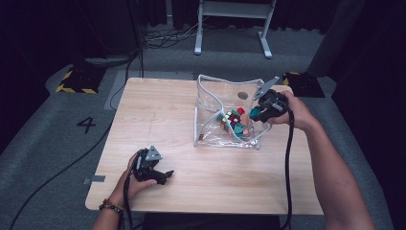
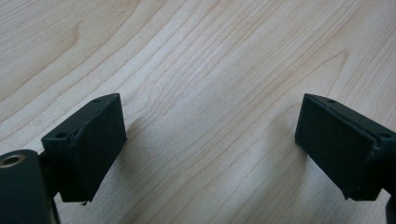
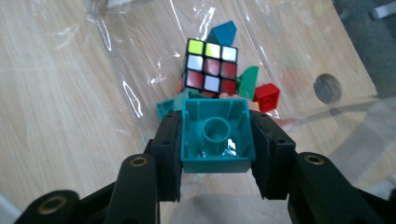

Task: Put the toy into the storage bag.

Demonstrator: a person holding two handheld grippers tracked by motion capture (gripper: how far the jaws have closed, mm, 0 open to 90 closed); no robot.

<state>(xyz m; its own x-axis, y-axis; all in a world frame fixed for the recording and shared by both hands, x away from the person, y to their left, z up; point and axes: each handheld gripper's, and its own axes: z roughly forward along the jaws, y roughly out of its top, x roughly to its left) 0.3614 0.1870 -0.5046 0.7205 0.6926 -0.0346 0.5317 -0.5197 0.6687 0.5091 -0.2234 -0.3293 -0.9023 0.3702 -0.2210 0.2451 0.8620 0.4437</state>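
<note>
Teal block (image 3: 215, 135), hollow side up, sits clamped in the right claw (image 3: 215, 140) over the clear bag (image 1: 210, 86) near the bench's (image 1: 158, 110) far right edge, probably for dropping among the toys inside, while the left claw (image 2: 210, 144) rests released at the near left corner.

From here I can't sort out the small pieces under the puzzle cube (image 3: 210, 66); they overlap. The teal block (image 3: 215, 135) hides what lies behind it, and the clear bag (image 1: 210, 86) glares, blurring its contents.

Black two-jaw tongs (image 1: 167, 173) with grey three-cornered plates, trailing black cables, beaded bracelet (image 1: 110, 206), bare forearms.
</note>
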